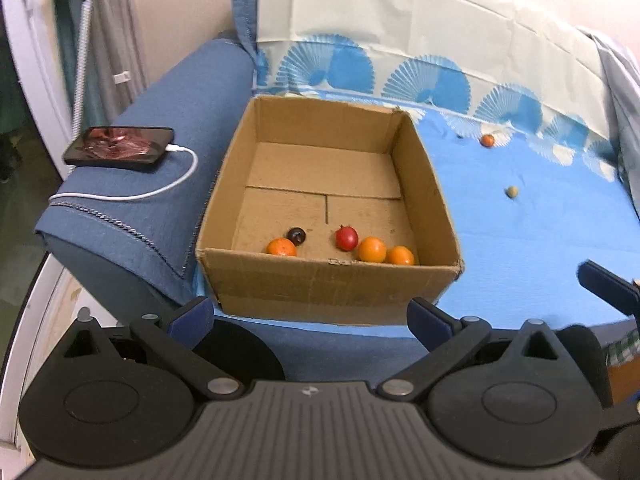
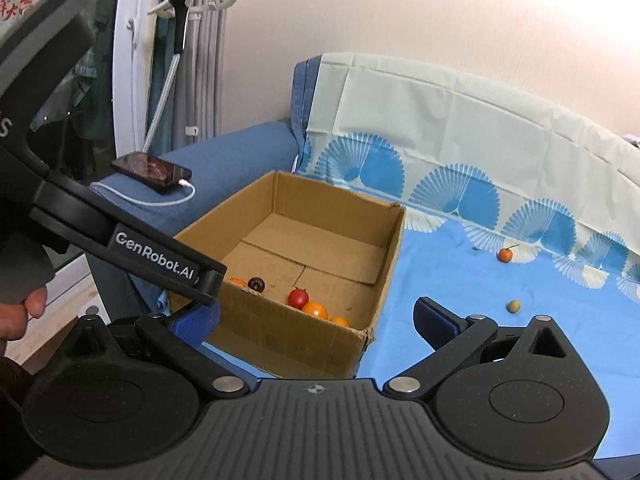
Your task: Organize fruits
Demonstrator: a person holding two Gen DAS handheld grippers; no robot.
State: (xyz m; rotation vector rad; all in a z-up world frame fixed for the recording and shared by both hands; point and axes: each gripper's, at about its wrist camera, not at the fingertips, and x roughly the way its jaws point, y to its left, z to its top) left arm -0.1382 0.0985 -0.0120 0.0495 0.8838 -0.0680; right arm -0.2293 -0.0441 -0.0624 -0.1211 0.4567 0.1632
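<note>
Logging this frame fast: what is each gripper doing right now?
Left gripper: open, holding nothing, in front of the brown cardboard box.
Right gripper: open, holding nothing.

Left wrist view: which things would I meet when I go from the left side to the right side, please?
Phone → white cable → cardboard box, holding orange fruit, dark fruit, red fruit, two more orange fruits → small orange fruit → small tan fruit.
</note>
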